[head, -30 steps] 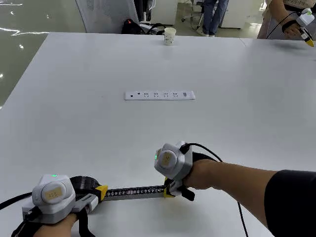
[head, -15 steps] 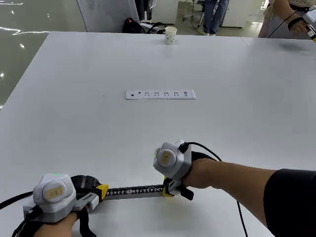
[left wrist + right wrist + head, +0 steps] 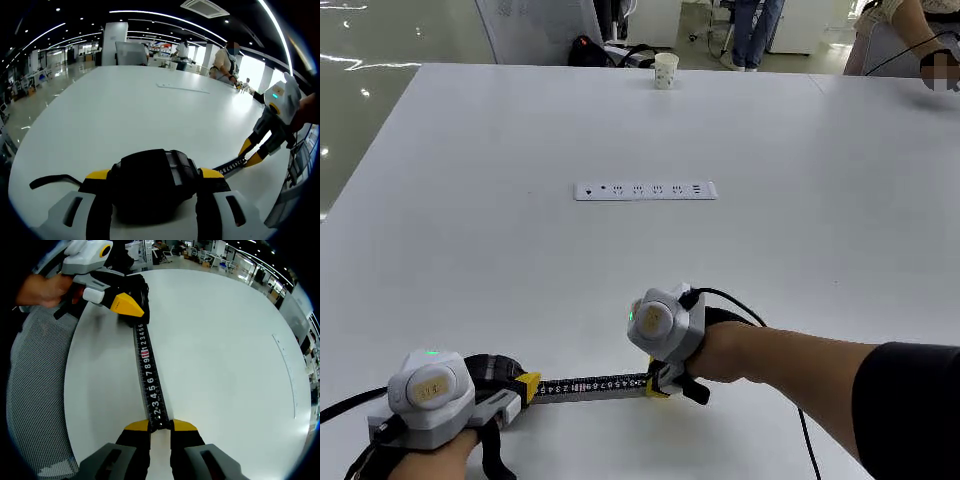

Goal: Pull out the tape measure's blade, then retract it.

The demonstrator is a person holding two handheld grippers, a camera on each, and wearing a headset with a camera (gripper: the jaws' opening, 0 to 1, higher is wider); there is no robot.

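One tape measure (image 3: 492, 370) | left gripper (image 3: 155, 174) fingers clasp it | right gripper (image 3: 160, 426) fingers pinch one blade (image 3: 148, 375) (drawn out)

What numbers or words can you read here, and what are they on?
"3 4 5 6 7 8 9", then a red "10": on the tape measure's blade, right gripper view.
Power strip markings: too small to read.
Paper cup: nothing readable.

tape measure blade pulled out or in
Out: the blade runs from the case to the right hand-held gripper, numbers showing.
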